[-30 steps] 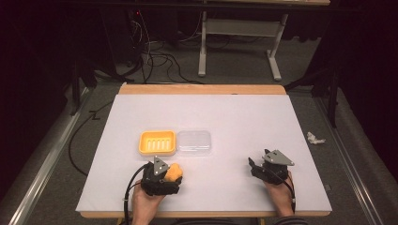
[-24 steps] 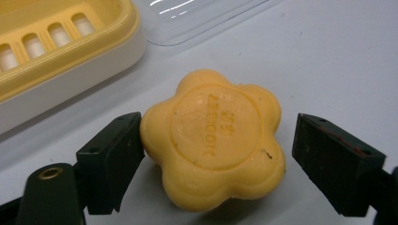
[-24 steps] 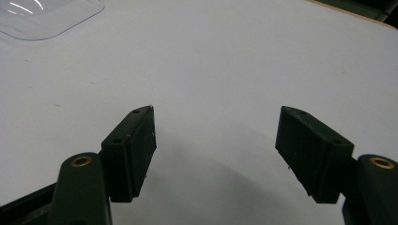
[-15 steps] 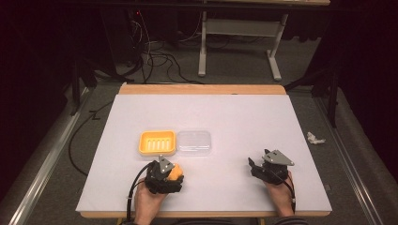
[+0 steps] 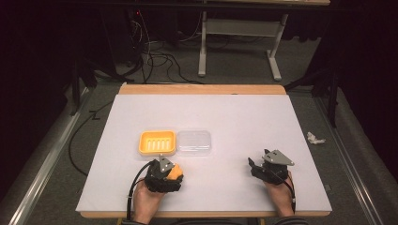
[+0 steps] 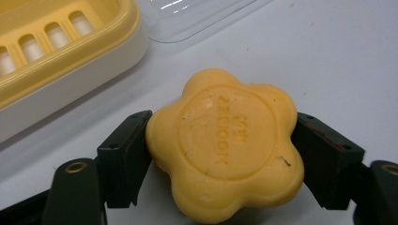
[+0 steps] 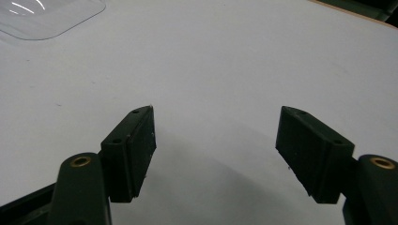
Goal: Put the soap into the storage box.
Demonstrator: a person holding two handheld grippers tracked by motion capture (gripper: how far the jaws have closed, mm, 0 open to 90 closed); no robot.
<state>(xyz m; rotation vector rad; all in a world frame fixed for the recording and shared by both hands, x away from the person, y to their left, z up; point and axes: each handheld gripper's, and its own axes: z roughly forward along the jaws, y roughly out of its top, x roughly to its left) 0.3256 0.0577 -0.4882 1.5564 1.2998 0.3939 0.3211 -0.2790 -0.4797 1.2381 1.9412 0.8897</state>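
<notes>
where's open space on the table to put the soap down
The far half beyond the yellow soap dish and clear lid is bare, as is the middle between the left tool and right tool. It is crowded near the dish, where the soap sits.

Bright table, dark surroundings, soft shadows.

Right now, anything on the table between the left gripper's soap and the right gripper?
Nothing: in the high view, bare white tabletop runs from the soap in the left gripper to the open right gripper.
</notes>
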